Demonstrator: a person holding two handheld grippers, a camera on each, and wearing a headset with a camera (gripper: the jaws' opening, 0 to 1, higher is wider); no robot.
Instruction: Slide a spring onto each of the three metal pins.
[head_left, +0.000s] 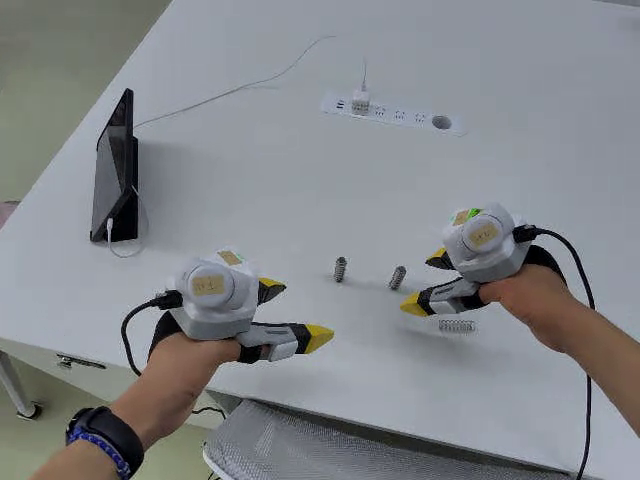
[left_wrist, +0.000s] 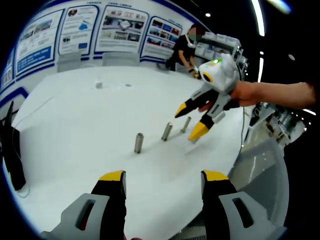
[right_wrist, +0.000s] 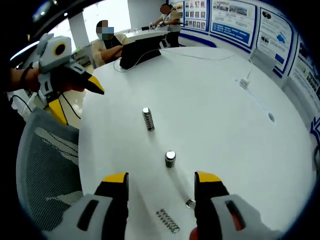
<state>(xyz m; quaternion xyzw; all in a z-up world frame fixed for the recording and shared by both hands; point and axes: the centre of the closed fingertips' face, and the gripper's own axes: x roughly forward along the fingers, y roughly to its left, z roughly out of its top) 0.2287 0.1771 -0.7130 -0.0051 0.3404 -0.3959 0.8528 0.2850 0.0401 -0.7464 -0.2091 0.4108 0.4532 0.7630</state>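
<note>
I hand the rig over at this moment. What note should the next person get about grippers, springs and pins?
Left gripper: open, empty, near the table edge.
Right gripper: open, empty, close to the loose spring lying flat on the table.
Done: left pin and middle pin seem to carry springs.
Left to do: right pin, beside the right gripper's jaw, looks bare; pick up the loose spring and slide it on.
</note>
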